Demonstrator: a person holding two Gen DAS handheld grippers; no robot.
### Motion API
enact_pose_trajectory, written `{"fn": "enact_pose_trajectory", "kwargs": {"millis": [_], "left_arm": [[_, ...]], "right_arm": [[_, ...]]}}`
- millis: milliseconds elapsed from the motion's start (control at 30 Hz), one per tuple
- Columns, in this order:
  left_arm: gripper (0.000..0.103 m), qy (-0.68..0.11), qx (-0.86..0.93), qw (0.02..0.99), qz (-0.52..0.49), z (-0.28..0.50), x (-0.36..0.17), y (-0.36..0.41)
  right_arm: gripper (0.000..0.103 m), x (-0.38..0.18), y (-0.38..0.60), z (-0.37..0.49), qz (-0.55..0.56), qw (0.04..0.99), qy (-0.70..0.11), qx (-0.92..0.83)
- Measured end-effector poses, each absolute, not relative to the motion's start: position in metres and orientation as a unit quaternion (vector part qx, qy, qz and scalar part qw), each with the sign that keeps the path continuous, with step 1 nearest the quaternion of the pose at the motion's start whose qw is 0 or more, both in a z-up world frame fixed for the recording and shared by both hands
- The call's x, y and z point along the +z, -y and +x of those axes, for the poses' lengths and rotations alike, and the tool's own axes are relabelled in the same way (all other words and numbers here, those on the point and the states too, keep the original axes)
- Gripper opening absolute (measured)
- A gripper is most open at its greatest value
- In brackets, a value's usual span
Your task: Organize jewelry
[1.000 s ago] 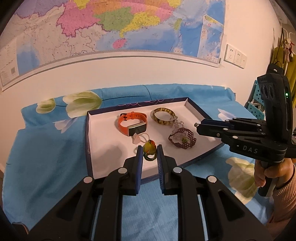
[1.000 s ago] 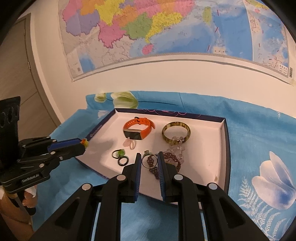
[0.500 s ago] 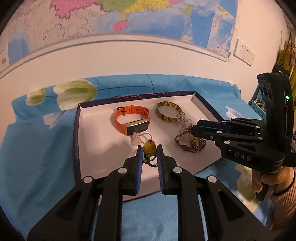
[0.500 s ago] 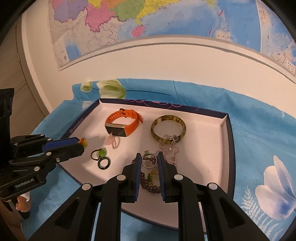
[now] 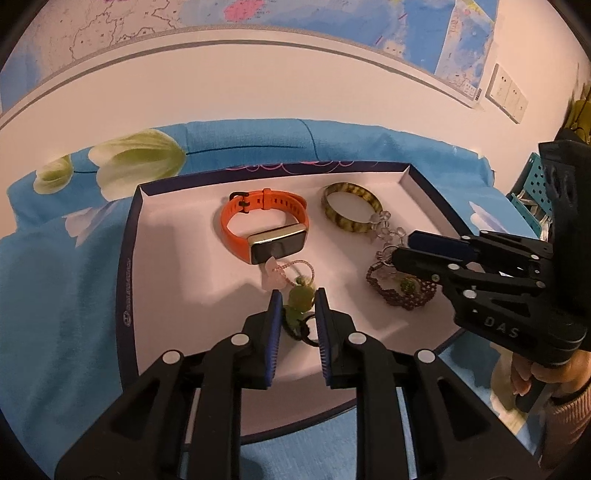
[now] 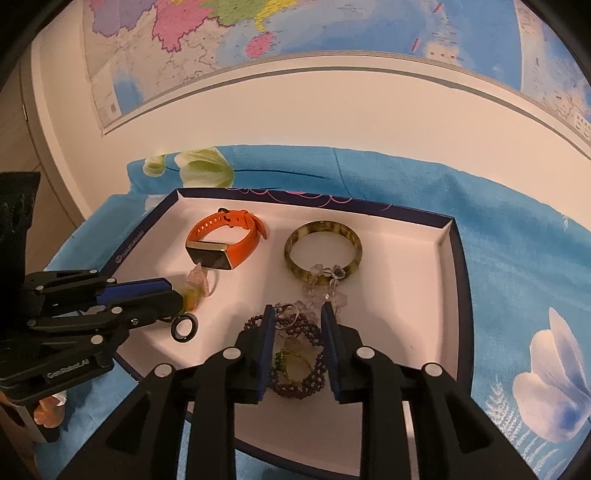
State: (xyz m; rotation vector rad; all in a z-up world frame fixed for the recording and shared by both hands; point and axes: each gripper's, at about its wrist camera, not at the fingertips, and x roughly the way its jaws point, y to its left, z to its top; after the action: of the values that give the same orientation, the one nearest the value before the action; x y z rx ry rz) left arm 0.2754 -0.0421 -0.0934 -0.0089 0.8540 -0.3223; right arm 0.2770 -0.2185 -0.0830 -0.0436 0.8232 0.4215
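A white tray (image 5: 177,280) with a dark blue rim (image 6: 456,295) holds jewelry. My left gripper (image 5: 297,297) is open low over the tray, its jaws either side of a green ring (image 5: 300,297), with a black ring (image 5: 308,334) just behind. My right gripper (image 6: 297,314) is open over a dark beaded bracelet (image 6: 295,384) with a small green-stone ring (image 6: 290,363) inside it. An orange smart band (image 5: 264,225), an olive bangle (image 5: 349,212), a pink charm (image 5: 275,277) and clear crystal beads (image 6: 327,286) lie in the tray.
The tray sits on a blue floral cloth (image 5: 55,280) against a white wall with a map (image 6: 258,33). A teal pegboard rack (image 5: 533,195) stands at the far right in the left wrist view.
Both grippers have come down and forward into the tray. The left one now straddles the green ring; the right one has opened wider over the beaded bracelet.
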Motion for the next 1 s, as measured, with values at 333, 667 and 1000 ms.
{"fn": "enact_pose_trajectory", "kwargs": {"millis": [333, 667, 1000], "left_arm": [[0.044, -0.376, -0.151, 0.914, -0.004, 0.251, -0.075, 0.036], [0.095, -0.288, -0.094, 0.953, -0.001, 0.184, -0.046, 0.015], [0.098, -0.22, -0.071, 0.973, -0.022, 0.113, -0.024, 0.001]], "right_arm": [[0.053, -0.06, 0.231, 0.252, 0.007, 0.909, -0.358, 0.214], [0.088, -0.048, 0.235, 0.2, 0.016, 0.926, -0.317, 0.206], [0.096, -0.026, 0.236, 0.128, 0.006, 0.96, -0.223, 0.171]]}}
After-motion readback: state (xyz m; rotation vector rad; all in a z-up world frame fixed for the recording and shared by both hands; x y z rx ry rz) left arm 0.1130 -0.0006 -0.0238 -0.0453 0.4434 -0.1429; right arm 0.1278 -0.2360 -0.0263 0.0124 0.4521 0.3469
